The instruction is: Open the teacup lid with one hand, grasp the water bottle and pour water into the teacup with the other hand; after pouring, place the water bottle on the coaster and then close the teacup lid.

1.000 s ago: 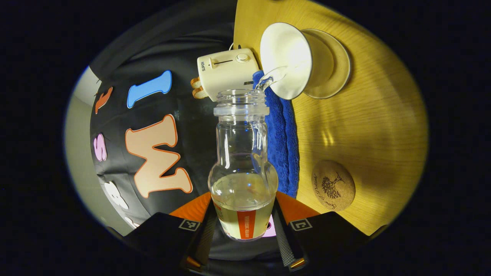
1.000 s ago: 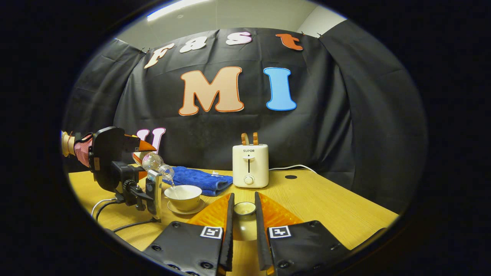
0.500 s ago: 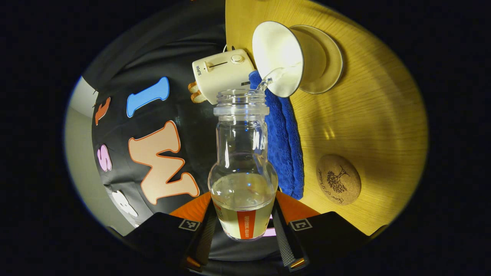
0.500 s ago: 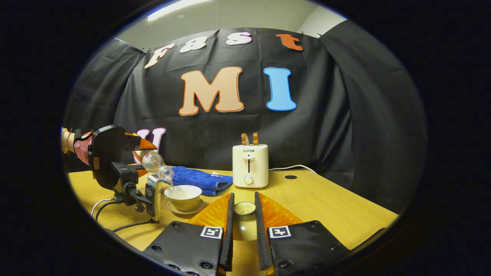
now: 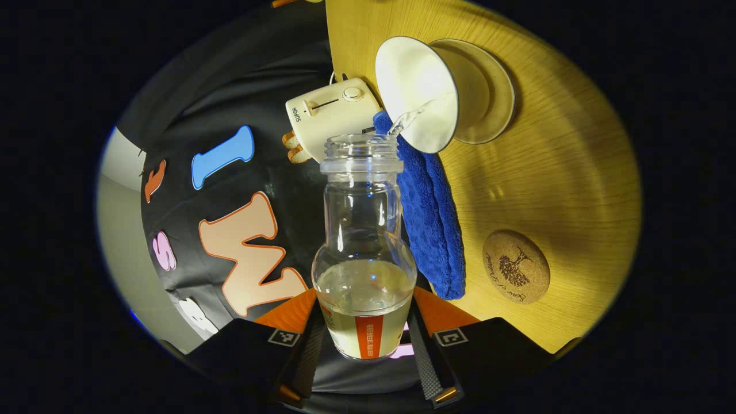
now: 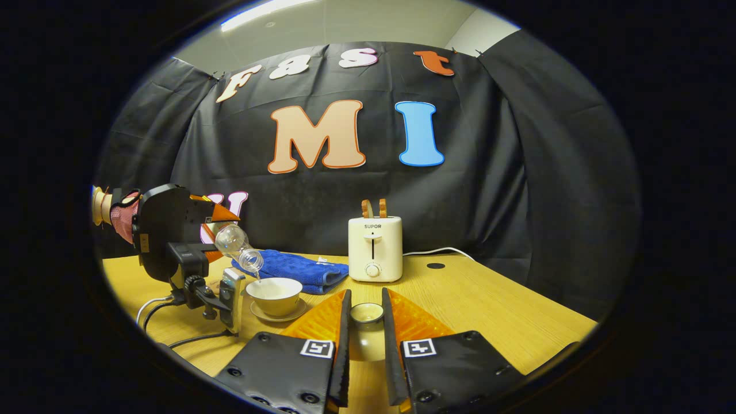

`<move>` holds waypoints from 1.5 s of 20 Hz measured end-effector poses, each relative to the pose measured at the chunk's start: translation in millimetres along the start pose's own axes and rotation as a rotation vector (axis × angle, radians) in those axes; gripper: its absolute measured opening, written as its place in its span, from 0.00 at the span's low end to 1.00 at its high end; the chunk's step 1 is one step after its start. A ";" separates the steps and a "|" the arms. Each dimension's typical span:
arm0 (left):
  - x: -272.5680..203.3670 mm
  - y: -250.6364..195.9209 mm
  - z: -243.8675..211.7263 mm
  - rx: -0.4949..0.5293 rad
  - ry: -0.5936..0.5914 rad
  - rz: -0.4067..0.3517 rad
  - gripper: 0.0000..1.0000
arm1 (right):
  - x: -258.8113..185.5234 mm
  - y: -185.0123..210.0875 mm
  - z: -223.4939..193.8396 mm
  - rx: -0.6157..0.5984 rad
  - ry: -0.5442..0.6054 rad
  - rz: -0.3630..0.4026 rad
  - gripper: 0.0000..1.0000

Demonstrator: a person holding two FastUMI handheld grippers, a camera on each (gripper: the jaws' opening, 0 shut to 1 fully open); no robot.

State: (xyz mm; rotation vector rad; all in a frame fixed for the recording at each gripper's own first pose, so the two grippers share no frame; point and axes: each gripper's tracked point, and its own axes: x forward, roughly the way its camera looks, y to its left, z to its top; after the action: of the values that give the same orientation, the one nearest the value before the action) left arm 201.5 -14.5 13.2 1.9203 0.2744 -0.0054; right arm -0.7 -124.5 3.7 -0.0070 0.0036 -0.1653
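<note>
Water runs in a thin stream from the tilted bottle (image 5: 364, 241) into the open teacup (image 5: 420, 92), which stands on its saucer (image 5: 494, 98) on the wooden table (image 5: 552, 184). The left gripper (image 5: 364, 339) is clenched on the bottle's base, one finger on each side, and in the right gripper view the same bottle (image 6: 238, 246) hangs mouth-down just above the teacup (image 6: 275, 294), its mouth not touching the rim. The right gripper (image 6: 364, 339) holds the lid (image 6: 366, 313) pinched between its fingers, to the right of the teacup and nearer the camera.

The step in hand looks like the pour itself. To do it well, the tilt should stay gentle so the stream lands inside the bowl and not on the saucer, and the bottle should come upright before the teacup brims; how full it is I cannot tell. The lid should stay clear of the stream until the bottle is set down.

From largest to smallest around the teacup: the black cloth wall (image 6: 517, 172) rises behind it, the table spreads beneath it, a blue towel (image 5: 428, 218) lies folded just behind it, a toaster (image 6: 375, 248) stands beyond the towel's far end, and the cork coaster (image 5: 516, 267) lies bare on the table, well apart from the teacup, waiting for the bottle.
</note>
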 end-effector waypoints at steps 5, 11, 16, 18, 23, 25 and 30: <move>0.6 -2.1 1.5 -0.013 -0.004 -0.004 0.70 | 0.2 0.5 0.0 0.001 0.000 0.001 0.30; 2.0 -24.4 3.0 -0.241 -0.014 -0.056 0.68 | 0.2 0.6 -0.1 0.001 0.000 0.005 0.30; -8.1 -36.7 5.3 -0.683 -0.064 -0.148 0.66 | 0.2 1.0 0.2 0.000 -0.001 0.006 0.30; -8.4 -35.9 7.7 -0.857 -0.082 -0.173 0.68 | -0.5 1.3 1.1 0.000 -0.001 0.006 0.30; -14.6 -31.1 -7.9 -1.167 -0.088 -0.180 0.68 | -0.5 1.0 1.7 0.000 0.000 0.006 0.29; -12.7 -29.2 -14.1 -1.301 -0.094 -0.172 0.68 | -0.8 1.1 1.4 0.000 0.001 0.006 0.29; -9.4 -27.0 -7.6 -1.702 -0.170 -0.219 0.68 | -0.2 0.3 0.7 -0.001 0.000 0.001 0.30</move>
State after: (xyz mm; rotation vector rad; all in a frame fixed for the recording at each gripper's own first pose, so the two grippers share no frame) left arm 186.2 -0.2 -7.7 0.1929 0.2288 -0.0596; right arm -0.8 -124.1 4.4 -0.0081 0.0033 -0.1639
